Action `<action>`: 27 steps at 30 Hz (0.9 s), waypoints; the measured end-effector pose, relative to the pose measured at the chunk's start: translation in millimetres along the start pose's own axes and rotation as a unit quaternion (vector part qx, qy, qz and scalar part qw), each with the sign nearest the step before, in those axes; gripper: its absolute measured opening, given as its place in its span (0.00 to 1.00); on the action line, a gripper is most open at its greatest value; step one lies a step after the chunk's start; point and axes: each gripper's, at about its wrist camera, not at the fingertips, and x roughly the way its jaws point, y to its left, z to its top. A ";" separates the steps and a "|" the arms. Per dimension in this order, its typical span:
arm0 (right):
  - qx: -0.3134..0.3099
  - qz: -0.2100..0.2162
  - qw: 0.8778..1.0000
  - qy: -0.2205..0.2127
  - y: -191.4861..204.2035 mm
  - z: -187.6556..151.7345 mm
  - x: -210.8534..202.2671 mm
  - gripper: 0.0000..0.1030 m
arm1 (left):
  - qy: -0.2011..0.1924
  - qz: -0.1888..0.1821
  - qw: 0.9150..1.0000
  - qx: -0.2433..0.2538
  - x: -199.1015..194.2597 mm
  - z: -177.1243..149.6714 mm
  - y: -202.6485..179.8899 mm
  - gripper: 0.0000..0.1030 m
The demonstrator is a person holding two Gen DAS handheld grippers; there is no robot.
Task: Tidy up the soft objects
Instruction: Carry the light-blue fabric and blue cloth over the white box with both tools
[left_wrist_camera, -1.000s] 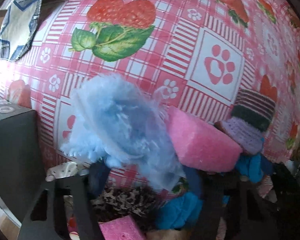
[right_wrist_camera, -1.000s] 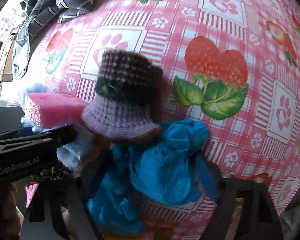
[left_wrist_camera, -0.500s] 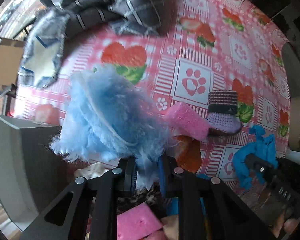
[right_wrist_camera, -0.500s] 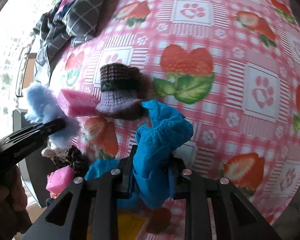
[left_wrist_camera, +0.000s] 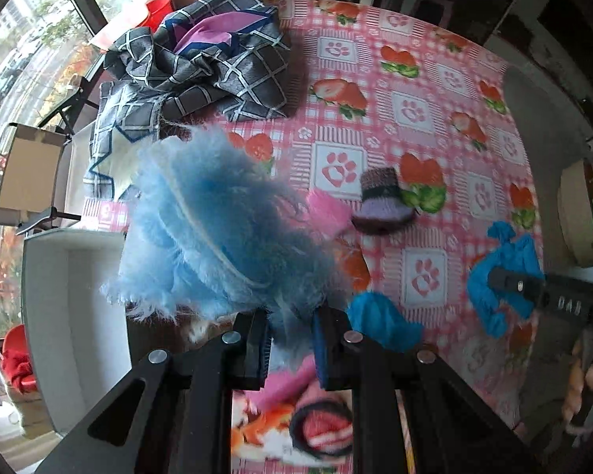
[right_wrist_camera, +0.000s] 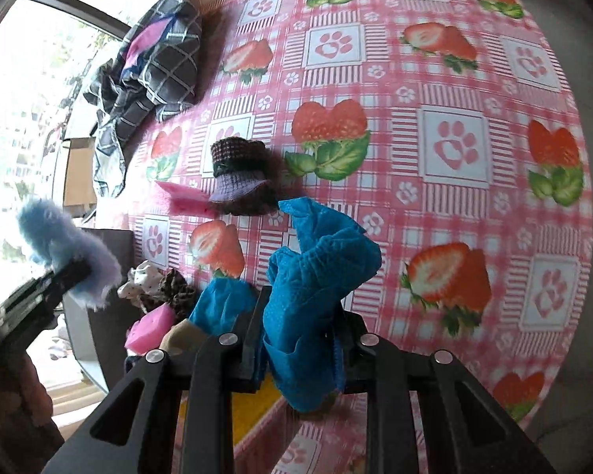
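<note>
My left gripper [left_wrist_camera: 290, 345] is shut on a fluffy light-blue cloth [left_wrist_camera: 221, 229] and holds it high above the table; it also shows in the right wrist view [right_wrist_camera: 65, 254]. My right gripper [right_wrist_camera: 298, 353] is shut on a bright blue cloth [right_wrist_camera: 316, 280], lifted off the pink strawberry tablecloth [right_wrist_camera: 454, 79]; it shows at the right of the left wrist view [left_wrist_camera: 502, 272]. A knitted purple-and-brown bootie [right_wrist_camera: 239, 179] and a pink sponge [right_wrist_camera: 186, 197] lie on the table. A second blue cloth [left_wrist_camera: 381, 318] lies near the front edge.
A crumpled grey checked fabric [left_wrist_camera: 201, 63] lies at the far left of the table. A grey bin [left_wrist_camera: 71, 316] stands beside the table's left edge. Spotted and leopard-print soft items [right_wrist_camera: 158, 284] and another pink sponge [right_wrist_camera: 150, 330] lie near the edge.
Both grippers have risen well away from the table, each carrying its cloth. The views now take in far more of the table and room.
</note>
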 end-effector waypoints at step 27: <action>0.058 -0.008 0.996 -0.065 31.1 -121.5 -70.0 0.26 | 0.005 -0.037 0.994 0.104 -40.8 -108.2 13.5 0.19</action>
